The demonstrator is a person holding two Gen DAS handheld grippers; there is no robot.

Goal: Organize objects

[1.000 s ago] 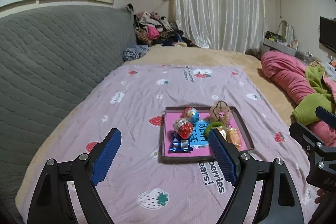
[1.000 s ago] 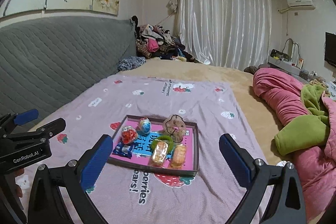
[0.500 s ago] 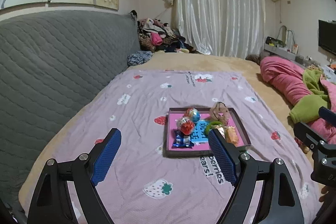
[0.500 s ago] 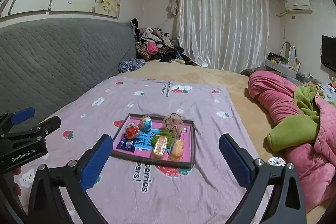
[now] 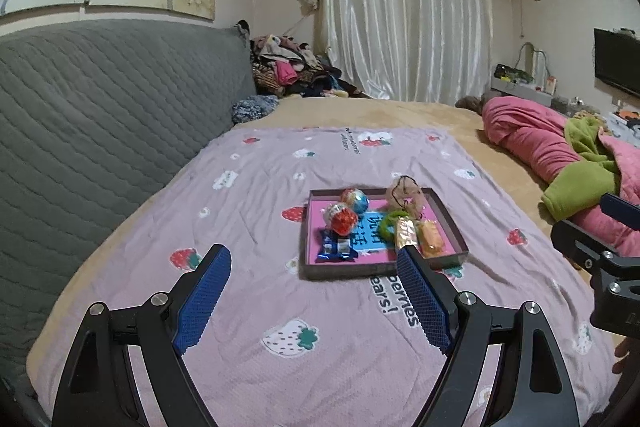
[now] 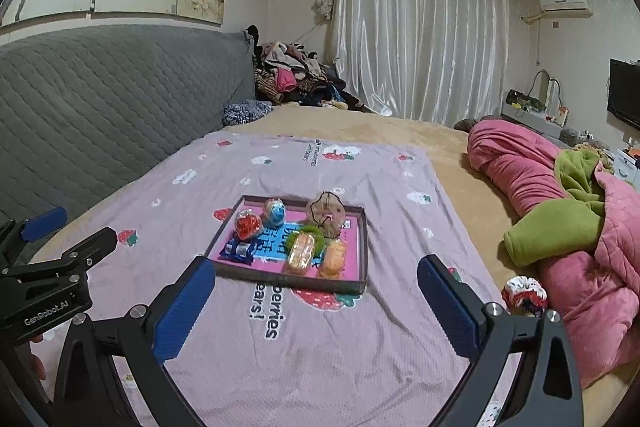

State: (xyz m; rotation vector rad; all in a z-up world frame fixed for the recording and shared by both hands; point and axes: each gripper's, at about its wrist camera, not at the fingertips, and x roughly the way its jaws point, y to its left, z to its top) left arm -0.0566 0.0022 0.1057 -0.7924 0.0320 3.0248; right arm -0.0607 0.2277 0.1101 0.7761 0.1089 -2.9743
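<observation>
Both the left gripper [image 5: 312,291] and the right gripper [image 6: 318,301] hover low in frame, jaws spread wide and empty. The snack-filled tray [image 6: 362,247] sits mid-frame on the strawberry blanket [image 6: 312,347] covering the bed.

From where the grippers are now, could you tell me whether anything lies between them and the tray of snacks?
Nothing visible does. Only bare strawberry blanket lies between the open right gripper and the tray; the same holds for the open left gripper.

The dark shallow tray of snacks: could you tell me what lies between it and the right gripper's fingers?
In the right wrist view, only bare lilac strawberry-print blanket separates the dark shallow tray from the open right gripper.
</observation>
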